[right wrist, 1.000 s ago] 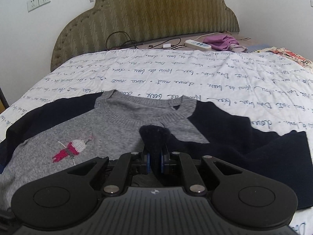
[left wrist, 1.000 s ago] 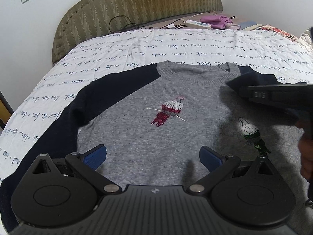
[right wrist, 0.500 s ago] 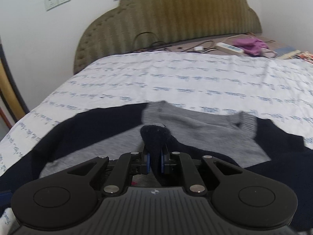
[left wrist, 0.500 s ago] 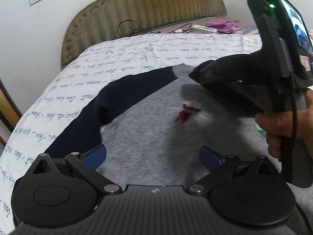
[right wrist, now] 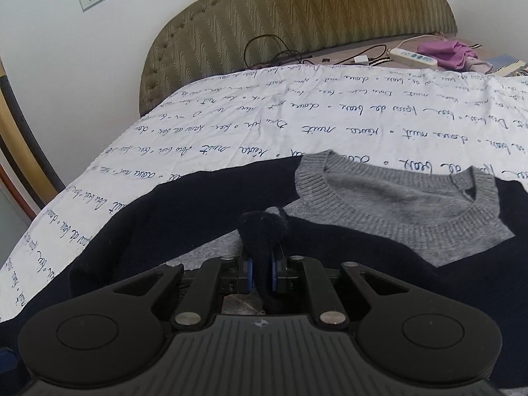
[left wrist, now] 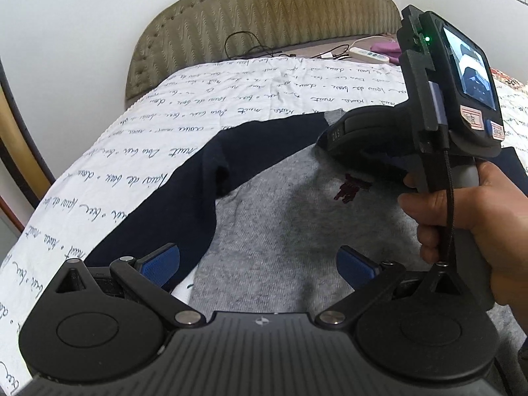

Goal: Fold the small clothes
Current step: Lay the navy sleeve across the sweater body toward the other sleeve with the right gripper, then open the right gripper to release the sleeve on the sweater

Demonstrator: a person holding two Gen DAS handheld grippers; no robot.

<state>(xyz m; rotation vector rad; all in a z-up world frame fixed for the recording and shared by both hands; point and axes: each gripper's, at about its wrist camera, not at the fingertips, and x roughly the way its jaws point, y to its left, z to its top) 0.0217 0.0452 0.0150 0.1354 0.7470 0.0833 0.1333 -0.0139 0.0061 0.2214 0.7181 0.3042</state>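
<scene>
A small grey sweater (left wrist: 280, 224) with navy sleeves lies flat on the bed, collar (right wrist: 396, 198) toward the headboard. My right gripper (right wrist: 260, 270) is shut on the navy cuff (right wrist: 262, 227) of the right sleeve and holds it over the sweater's chest, the sleeve (right wrist: 412, 264) drawn across the front. In the left wrist view the right gripper's body (left wrist: 445, 125) hovers above the red embroidered figure (left wrist: 351, 191). My left gripper (left wrist: 260, 264) is open and empty, low over the hem, near the left navy sleeve (left wrist: 198, 191).
The bed has a white quilt (right wrist: 264, 125) with script print and an olive padded headboard (right wrist: 313, 16). A power strip (right wrist: 412, 56), cables and a purple cloth (right wrist: 448, 52) lie at the head of the bed. The bed's left edge (left wrist: 49, 198) drops off beside a wooden frame.
My right gripper has carried the right sleeve's cuff leftward across the sweater's chest, folding the sleeve over the front. My left gripper has stayed open and swung its view to the left.
</scene>
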